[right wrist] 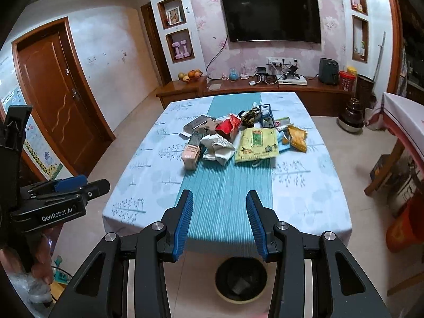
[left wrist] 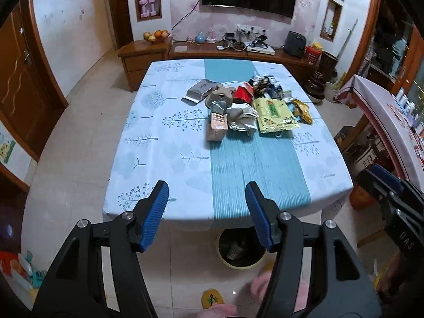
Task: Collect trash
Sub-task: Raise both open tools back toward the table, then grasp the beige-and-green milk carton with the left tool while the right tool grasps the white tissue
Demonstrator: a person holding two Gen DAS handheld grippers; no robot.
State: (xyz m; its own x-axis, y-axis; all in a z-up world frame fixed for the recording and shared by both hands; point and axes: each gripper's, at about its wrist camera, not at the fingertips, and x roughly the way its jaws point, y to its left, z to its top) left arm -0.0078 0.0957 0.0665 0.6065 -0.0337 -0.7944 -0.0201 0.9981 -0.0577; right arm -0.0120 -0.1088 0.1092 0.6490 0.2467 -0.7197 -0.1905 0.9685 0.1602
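A pile of trash lies mid-table: a pink carton (left wrist: 217, 127) (right wrist: 190, 156), crumpled white paper (left wrist: 242, 118) (right wrist: 218, 147), a yellow-green packet (left wrist: 275, 115) (right wrist: 257, 145), a red box (left wrist: 242, 94) (right wrist: 228, 128), a grey box (left wrist: 200, 90) (right wrist: 197, 124) and an orange wrapper (right wrist: 298, 137). A round bin (left wrist: 239, 249) (right wrist: 240, 278) with some trash inside stands on the floor under the near table edge. My left gripper (left wrist: 206, 212) is open and empty over the near edge. My right gripper (right wrist: 219, 221) is open and empty too, well short of the pile.
The table (left wrist: 159, 145) (right wrist: 304, 198) wears a white and teal cloth. A wooden cabinet (right wrist: 238, 87) with fruit and electronics runs along the far wall under a TV (right wrist: 273, 18). A second table (right wrist: 405, 122) stands at the right. A door (right wrist: 58, 100) is at the left.
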